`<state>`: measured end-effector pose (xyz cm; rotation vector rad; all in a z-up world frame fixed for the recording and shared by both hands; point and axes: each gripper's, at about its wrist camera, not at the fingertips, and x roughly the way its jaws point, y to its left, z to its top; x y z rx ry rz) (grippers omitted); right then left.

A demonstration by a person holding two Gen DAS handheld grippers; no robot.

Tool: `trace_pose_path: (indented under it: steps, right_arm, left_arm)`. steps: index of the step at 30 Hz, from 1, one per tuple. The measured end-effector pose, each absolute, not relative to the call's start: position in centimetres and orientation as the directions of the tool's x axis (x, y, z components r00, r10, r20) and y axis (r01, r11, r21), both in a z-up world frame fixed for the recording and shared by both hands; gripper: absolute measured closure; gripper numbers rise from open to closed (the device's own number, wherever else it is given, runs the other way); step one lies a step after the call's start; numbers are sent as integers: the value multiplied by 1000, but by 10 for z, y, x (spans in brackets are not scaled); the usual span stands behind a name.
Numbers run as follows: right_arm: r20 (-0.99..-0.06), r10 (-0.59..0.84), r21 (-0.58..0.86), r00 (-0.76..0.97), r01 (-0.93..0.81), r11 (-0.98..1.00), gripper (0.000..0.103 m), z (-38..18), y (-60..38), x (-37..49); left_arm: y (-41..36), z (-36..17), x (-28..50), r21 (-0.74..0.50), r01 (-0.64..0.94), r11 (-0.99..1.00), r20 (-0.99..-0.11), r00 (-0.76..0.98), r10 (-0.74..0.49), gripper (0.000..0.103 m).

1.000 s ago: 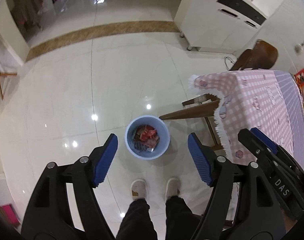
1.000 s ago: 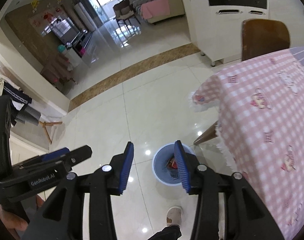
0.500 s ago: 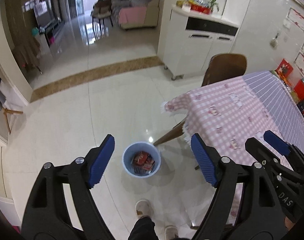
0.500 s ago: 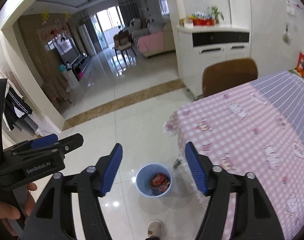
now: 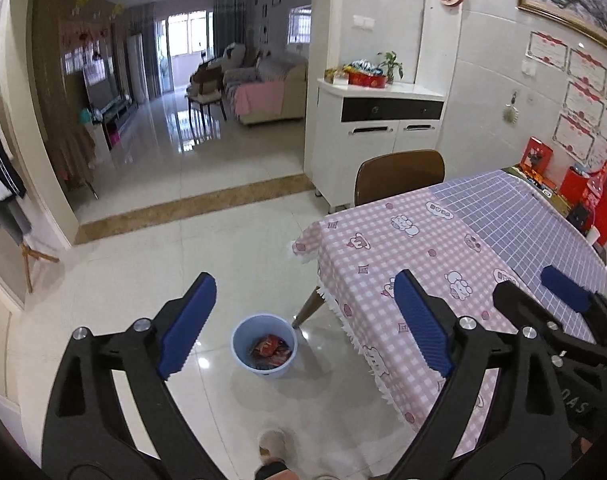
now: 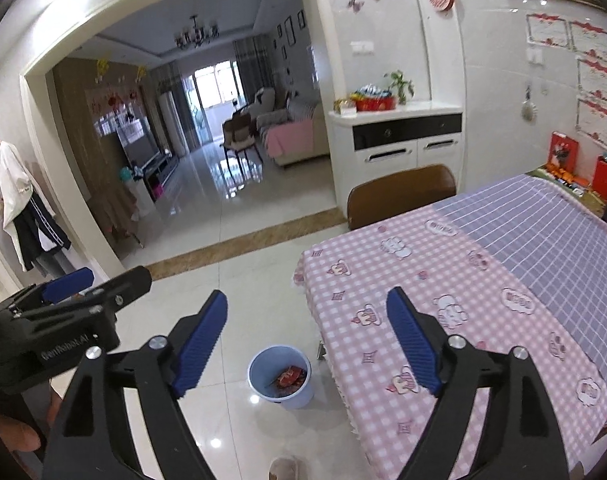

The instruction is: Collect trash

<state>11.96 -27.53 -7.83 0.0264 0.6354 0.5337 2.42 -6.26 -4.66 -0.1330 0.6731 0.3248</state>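
Observation:
A light blue bin stands on the white tile floor beside the table corner, with red wrappers inside. It also shows in the right wrist view, with the wrappers in it. My left gripper is open and empty, high above the bin. My right gripper is open and empty, also high above the bin and next to the table edge. The right gripper shows at the right of the left wrist view. The left gripper shows at the left of the right wrist view.
A table with a pink and lilac checked cloth fills the right side. A brown chair stands at its far end before a white cabinet. Red boxes sit by the wall. My slippered foot is below.
Both grippers have risen and tilted up, so the bin looks smaller and the room comes into view. The right gripper's jaws have opened wider.

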Motion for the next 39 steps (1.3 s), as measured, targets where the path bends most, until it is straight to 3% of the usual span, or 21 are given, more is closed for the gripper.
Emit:
trace_pose_path:
  steps: [12,39]
  right_arm:
    - [-498,452,150,740,-440,885,16,-50,-299,77]
    - [-493,389,120,778,-383,916,15,-35,-257,51]
  left_arm:
    - [-88,-4,-14,0,-269,963,-521,822,229,9]
    - [-36,8,-37,-5,-181,983,-499,853,155,8]
